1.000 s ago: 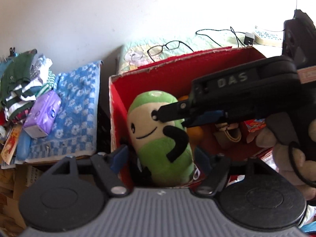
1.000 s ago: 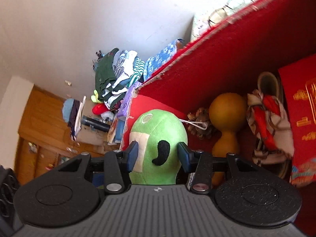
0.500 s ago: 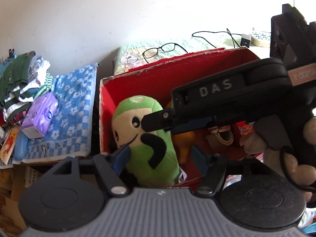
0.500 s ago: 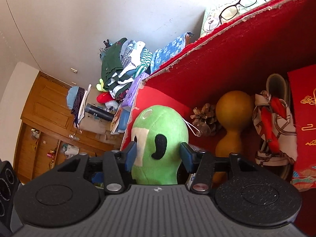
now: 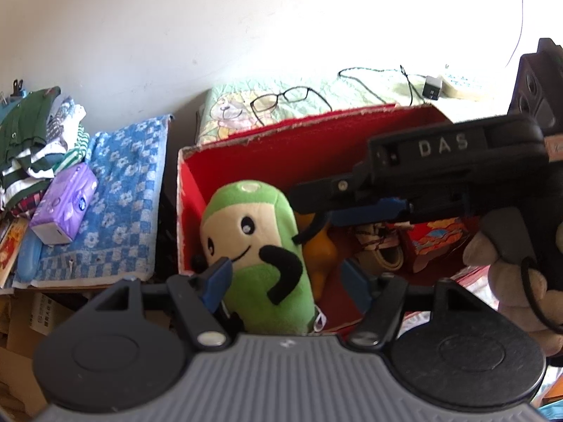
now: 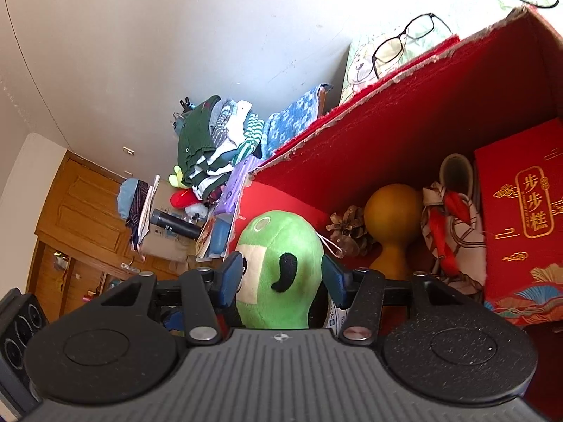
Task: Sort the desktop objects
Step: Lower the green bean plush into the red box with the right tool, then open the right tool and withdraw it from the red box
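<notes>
The right hand-held gripper (image 6: pixel 281 277) has the head of the green plush toy (image 6: pixel 278 274) between its blue pads; its jaws have just been narrowing a little, and the pads sit at the toy's sides, though actual pressure cannot be told. The left hand-held gripper (image 5: pixel 286 283) stands released around the toy's lower body (image 5: pixel 260 256): its left pad (image 5: pixel 218 281) is at the plush, its right pad clear of it, the jaws having just been widening.

The toy stands upright in the left end of the red box (image 5: pixel 281 144), face tilted.

Only the left wrist view shows the toy's smiling face, the right hand-held gripper's black body (image 5: pixel 454 172) reaching across the box, and a purple tissue pack (image 5: pixel 63 207) on a blue checked towel (image 5: pixel 119 193).

Only the right wrist view shows the box's other contents clearly: a pine cone (image 6: pixel 348 228), a brown gourd (image 6: pixel 392 218), a patterned cloth bundle (image 6: pixel 450 232) and a red gift box (image 6: pixel 524 211). Glasses (image 6: pixel 404 42) lie beyond the box.
</notes>
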A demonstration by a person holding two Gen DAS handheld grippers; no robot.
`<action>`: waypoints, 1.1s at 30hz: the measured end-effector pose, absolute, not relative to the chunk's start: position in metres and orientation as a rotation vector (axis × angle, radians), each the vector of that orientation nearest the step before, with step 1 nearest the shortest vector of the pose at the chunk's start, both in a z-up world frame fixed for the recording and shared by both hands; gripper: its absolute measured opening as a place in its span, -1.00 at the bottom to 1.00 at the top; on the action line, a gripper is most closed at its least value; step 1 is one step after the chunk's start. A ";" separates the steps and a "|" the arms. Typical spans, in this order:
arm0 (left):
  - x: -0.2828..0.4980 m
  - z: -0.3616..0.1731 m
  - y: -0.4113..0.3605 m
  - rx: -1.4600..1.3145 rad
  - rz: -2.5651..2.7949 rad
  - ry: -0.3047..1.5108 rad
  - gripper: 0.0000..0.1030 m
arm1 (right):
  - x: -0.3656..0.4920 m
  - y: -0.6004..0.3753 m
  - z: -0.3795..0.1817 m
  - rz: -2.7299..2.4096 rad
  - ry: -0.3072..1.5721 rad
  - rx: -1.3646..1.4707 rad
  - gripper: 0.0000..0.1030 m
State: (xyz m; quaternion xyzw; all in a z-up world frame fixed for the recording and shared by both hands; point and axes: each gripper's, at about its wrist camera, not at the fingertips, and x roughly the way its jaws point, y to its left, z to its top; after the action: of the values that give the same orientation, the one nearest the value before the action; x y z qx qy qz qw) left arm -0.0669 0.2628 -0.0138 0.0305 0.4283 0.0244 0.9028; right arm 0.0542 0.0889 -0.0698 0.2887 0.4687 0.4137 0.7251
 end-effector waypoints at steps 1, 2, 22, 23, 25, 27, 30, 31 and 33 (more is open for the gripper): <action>-0.067 -0.013 0.263 0.063 0.050 0.883 0.42 | 0.053 0.089 -0.068 0.906 1.029 0.629 0.04; -0.066 -0.013 0.263 0.065 0.052 0.883 0.42 | 0.052 0.089 -0.067 0.895 1.023 0.618 0.01; -0.062 -0.032 0.275 0.062 0.127 0.950 0.33 | 0.031 0.084 -0.058 0.727 0.950 0.499 -0.12; -0.061 -0.032 0.275 0.064 0.129 0.951 0.34 | 0.030 0.084 -0.059 0.719 0.950 0.498 -0.12; -0.060 -0.033 0.274 0.062 0.131 0.958 0.36 | 0.029 0.085 -0.058 0.702 0.950 0.489 -0.12; -0.059 -0.034 0.275 0.057 0.131 0.963 0.38 | 0.027 0.087 -0.057 0.674 0.952 0.463 -0.12; -0.057 -0.033 0.275 0.053 0.130 0.970 0.39 | 0.028 0.087 -0.056 0.649 0.956 0.446 -0.12; -0.057 -0.034 0.275 0.053 0.128 0.970 0.39 | 0.028 0.088 -0.056 0.645 0.957 0.442 -0.12; -0.057 -0.034 0.276 0.052 0.122 0.969 0.39 | 0.028 0.089 -0.056 0.636 0.958 0.428 -0.12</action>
State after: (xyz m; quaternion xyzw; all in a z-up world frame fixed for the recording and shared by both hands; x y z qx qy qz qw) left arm -0.0566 0.2755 -0.0341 0.0251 0.4656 0.0588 0.8827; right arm 0.0279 0.0885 -0.0556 0.2011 0.4493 0.2984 0.8177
